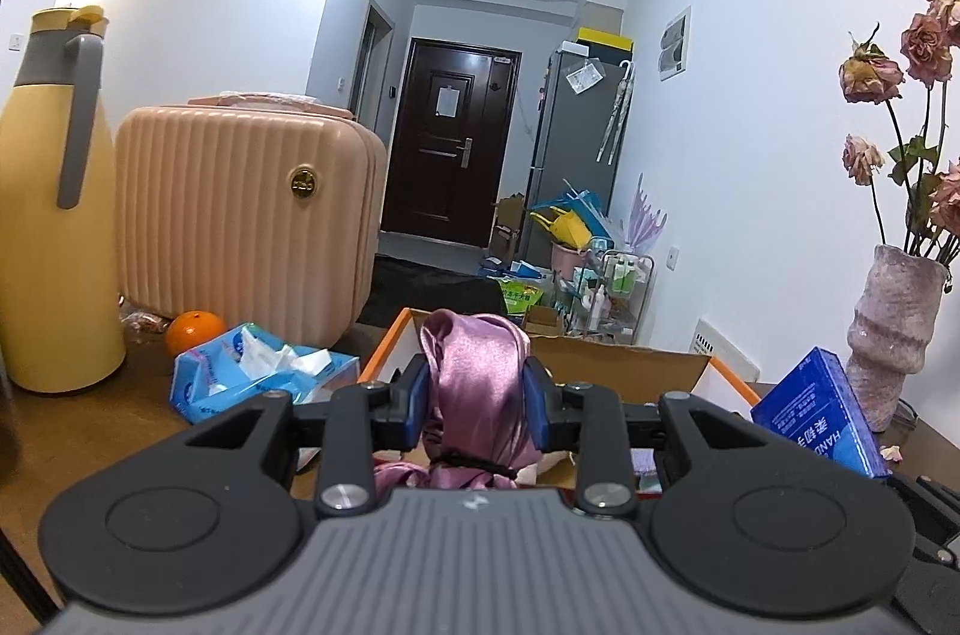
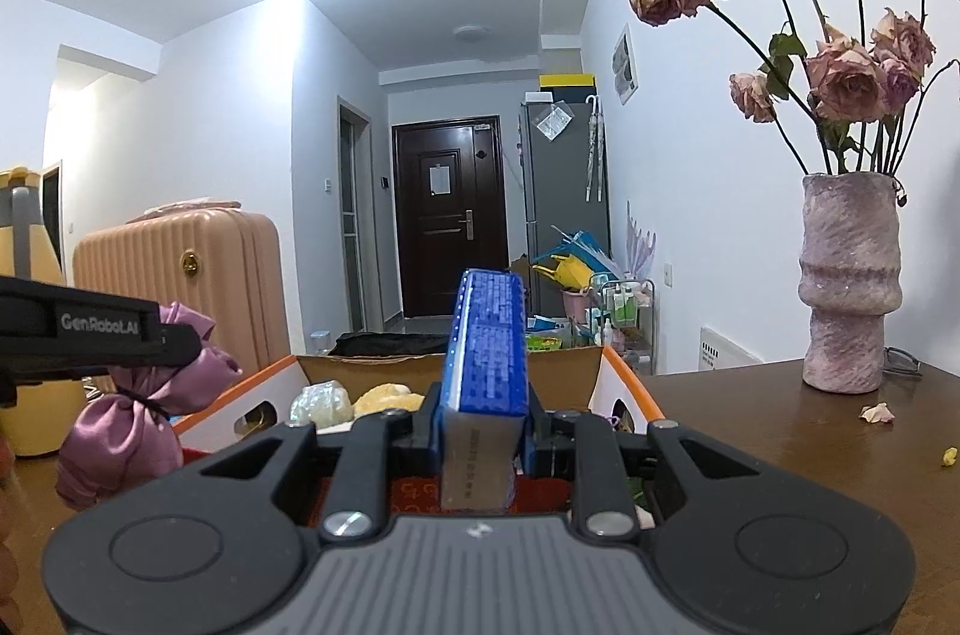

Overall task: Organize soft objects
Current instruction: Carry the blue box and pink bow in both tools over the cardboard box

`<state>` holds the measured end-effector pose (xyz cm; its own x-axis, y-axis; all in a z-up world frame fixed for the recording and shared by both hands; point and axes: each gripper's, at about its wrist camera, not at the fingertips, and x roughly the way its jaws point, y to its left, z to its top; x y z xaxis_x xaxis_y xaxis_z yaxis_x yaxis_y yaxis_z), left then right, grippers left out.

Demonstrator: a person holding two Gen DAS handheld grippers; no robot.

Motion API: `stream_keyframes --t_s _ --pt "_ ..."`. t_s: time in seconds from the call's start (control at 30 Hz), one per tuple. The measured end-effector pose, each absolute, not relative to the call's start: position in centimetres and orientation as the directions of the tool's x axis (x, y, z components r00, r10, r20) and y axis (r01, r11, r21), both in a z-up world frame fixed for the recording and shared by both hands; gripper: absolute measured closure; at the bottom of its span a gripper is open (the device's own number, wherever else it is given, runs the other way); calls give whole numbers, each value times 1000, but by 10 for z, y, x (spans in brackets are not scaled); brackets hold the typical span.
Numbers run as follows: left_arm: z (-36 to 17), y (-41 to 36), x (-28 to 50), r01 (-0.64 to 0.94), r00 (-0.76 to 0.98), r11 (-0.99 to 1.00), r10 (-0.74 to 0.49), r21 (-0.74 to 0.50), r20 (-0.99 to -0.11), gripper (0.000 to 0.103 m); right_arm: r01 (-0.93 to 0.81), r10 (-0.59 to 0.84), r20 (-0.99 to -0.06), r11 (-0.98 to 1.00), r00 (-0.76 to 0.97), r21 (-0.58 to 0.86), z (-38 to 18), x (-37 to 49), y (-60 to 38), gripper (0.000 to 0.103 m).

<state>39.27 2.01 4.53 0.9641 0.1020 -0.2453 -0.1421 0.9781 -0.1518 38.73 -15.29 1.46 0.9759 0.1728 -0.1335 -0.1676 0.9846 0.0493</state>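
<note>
My left fingers (image 1: 427,389) pinch a glossy mauve satin pouch (image 1: 477,371), crumpled and tied with black cord, above the orange-edged cardboard box (image 1: 630,365). My right fingers (image 2: 433,416) clamp a flat blue tissue pack (image 2: 487,341) edge-up between them, over the same box on the wooden worktop (image 2: 750,431).

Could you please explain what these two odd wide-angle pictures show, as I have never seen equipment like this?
There is no robot here: a person carries a two-fingered claw in each hand, and each claw has its own camera looking along its fingers. The left claw grips a purple satin pouch. The right claw is shut on a blue tissue pack. Both hover over an open cardboard box that already holds soft things. On the wooden table stand a vase of dried roses, a yellow jug and a pink case.
</note>
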Motion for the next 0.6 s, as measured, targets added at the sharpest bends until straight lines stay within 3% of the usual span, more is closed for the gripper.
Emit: stream_keyframes --t_s 0.6 --pt "47 14 422 -126 969 981 90 -149 -229 70 -149 158 -132 986 979 75 16 424 -151 81"
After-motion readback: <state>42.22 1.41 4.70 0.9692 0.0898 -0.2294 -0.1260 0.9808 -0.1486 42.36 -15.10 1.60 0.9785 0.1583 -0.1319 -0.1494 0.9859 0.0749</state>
